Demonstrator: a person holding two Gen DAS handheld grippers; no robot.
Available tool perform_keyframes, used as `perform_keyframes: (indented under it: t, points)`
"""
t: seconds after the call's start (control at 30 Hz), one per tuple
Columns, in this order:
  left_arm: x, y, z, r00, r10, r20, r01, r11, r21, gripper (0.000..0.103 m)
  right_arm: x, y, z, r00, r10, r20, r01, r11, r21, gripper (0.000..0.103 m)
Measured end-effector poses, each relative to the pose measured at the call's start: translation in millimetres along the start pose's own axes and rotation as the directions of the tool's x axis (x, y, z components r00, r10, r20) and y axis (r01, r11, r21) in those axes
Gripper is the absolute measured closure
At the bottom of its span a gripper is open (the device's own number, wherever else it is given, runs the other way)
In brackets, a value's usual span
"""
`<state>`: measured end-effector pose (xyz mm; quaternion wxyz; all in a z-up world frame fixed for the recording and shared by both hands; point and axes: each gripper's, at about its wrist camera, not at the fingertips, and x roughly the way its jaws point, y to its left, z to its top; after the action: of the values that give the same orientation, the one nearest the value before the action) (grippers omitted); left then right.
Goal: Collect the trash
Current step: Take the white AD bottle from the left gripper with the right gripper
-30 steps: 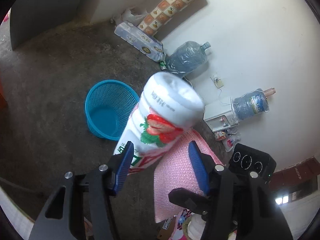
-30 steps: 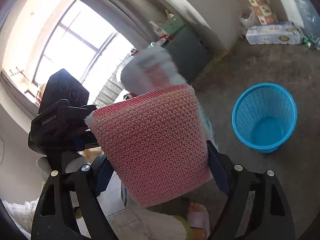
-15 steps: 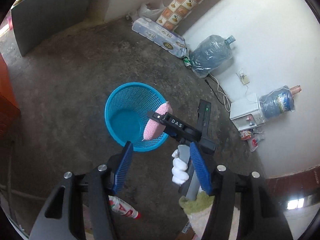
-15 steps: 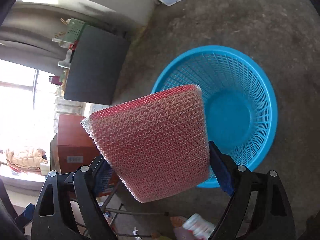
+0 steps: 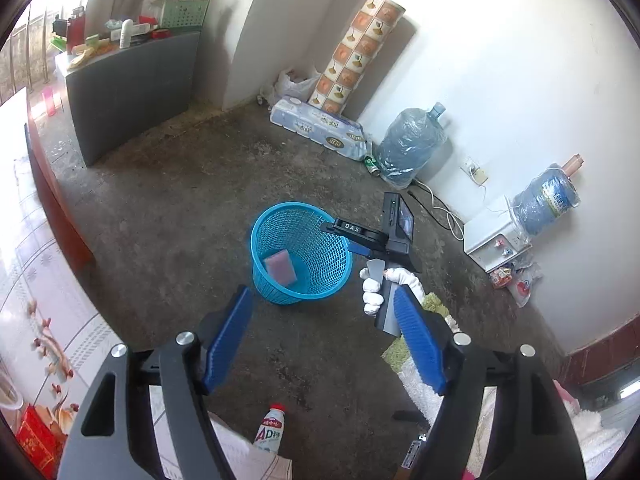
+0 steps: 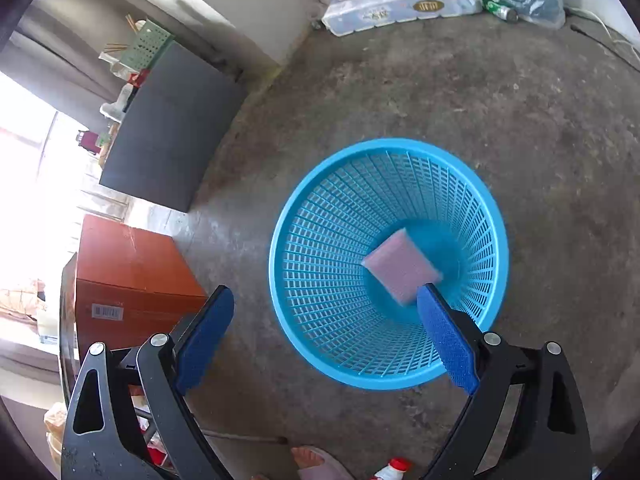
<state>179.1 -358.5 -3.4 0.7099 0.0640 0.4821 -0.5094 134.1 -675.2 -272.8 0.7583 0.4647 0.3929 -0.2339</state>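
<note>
A blue mesh basket stands on the concrete floor. A pink sponge lies at its bottom. My right gripper hovers over the basket's near rim, its jaws opening with nothing between them. In the left wrist view that right gripper sits in a white-gloved hand at the basket's right rim. My left gripper is higher and nearer, its jaws opening and empty. A white bottle with a red cap lies on the floor below it.
A grey cabinet and a brown box stand to the left. Against the white wall are a tissue pack, two water jugs, a white appliance and a cable. A shaggy rug lies at right. A slippered foot is below.
The left gripper let go of the white bottle, which now lies on the floor, and drew back and up. The right gripper moved over the basket and dropped the pink sponge in.
</note>
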Motion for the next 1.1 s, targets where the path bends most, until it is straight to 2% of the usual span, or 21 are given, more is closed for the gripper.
perform_keyframes:
  t: [0.13, 0.2, 0.3, 0.37, 0.43, 0.5, 0.53, 0.6, 0.67, 0.73, 0.83, 0.9, 0.97, 1.07, 1.1]
  points:
    - [-32, 11, -19, 0.998, 0.030, 0.060, -0.029, 0.999, -0.017, 0.028, -37, -2, -25, 0.997, 0.054, 0.049, -0.052, 0.998, -0.047, 0.014]
    - [-47, 16, -29, 0.995, 0.051, 0.089, -0.049, 0.998, -0.026, 0.028, -63, -6, -49, 0.995, 0.073, 0.068, -0.069, 0.996, -0.057, 0.014]
    - [-66, 23, -47, 0.990, 0.076, 0.116, -0.071, 0.996, -0.045, 0.027, -89, -22, -94, 0.992, 0.110, 0.058, -0.110, 0.994, -0.013, 0.014]
    - [-75, 29, -57, 0.987, 0.093, 0.129, -0.086, 0.995, -0.055, 0.026, -91, -37, -129, 0.990, 0.142, 0.020, -0.143, 0.988, 0.062, 0.014]
    - [-86, 35, -68, 0.985, 0.102, 0.140, -0.092, 0.993, -0.073, 0.026, -76, -49, -170, 0.985, 0.152, -0.076, -0.141, 0.980, 0.141, 0.014]
    - [-95, 40, -77, 0.983, 0.106, 0.149, -0.093, 0.991, -0.093, 0.026, -51, -56, -210, 0.970, 0.155, -0.187, -0.118, 0.973, 0.197, 0.014]
    - [-98, 42, -81, 0.982, 0.108, 0.152, -0.093, 0.991, -0.099, 0.026, -35, -61, -230, 0.958, 0.156, -0.241, -0.099, 0.967, 0.236, 0.014]
    - [-105, 43, -88, 0.980, 0.116, 0.161, -0.100, 0.989, -0.106, 0.026, 3, -71, -267, 0.919, 0.171, -0.355, -0.055, 0.947, 0.315, 0.019]
    - [-114, 45, -96, 0.977, 0.122, 0.174, -0.105, 0.989, -0.104, 0.026, 38, -81, -295, 0.894, 0.097, -0.437, 0.056, 0.945, 0.323, 0.020]
    - [-123, 49, -102, 0.974, 0.132, 0.185, -0.114, 0.988, -0.102, 0.025, 72, -97, -318, 0.856, 0.013, -0.517, 0.174, 0.934, 0.313, 0.026]
    - [-132, 56, -112, 0.970, 0.153, 0.188, -0.131, 0.984, -0.122, 0.024, 102, -129, -348, 0.795, -0.086, -0.600, 0.342, 0.881, 0.328, 0.027]
    - [-137, 64, -118, 0.967, 0.166, 0.191, -0.141, 0.980, -0.139, 0.024, 112, -142, -361, 0.752, -0.145, -0.644, 0.414, 0.864, 0.288, 0.028]
    - [-141, 71, -123, 0.965, 0.175, 0.194, -0.148, 0.978, -0.150, 0.024, 121, -150, -372, 0.710, -0.191, -0.678, 0.455, 0.859, 0.234, 0.028]
    - [-143, 83, -131, 0.963, 0.189, 0.191, -0.157, 0.973, -0.172, 0.024, 131, -165, -383, 0.677, -0.225, -0.701, 0.494, 0.845, 0.206, 0.029]
    - [-143, 86, -133, 0.963, 0.193, 0.187, -0.160, 0.971, -0.179, 0.024, 135, -170, -385, 0.659, -0.250, -0.709, 0.513, 0.839, 0.180, 0.029]
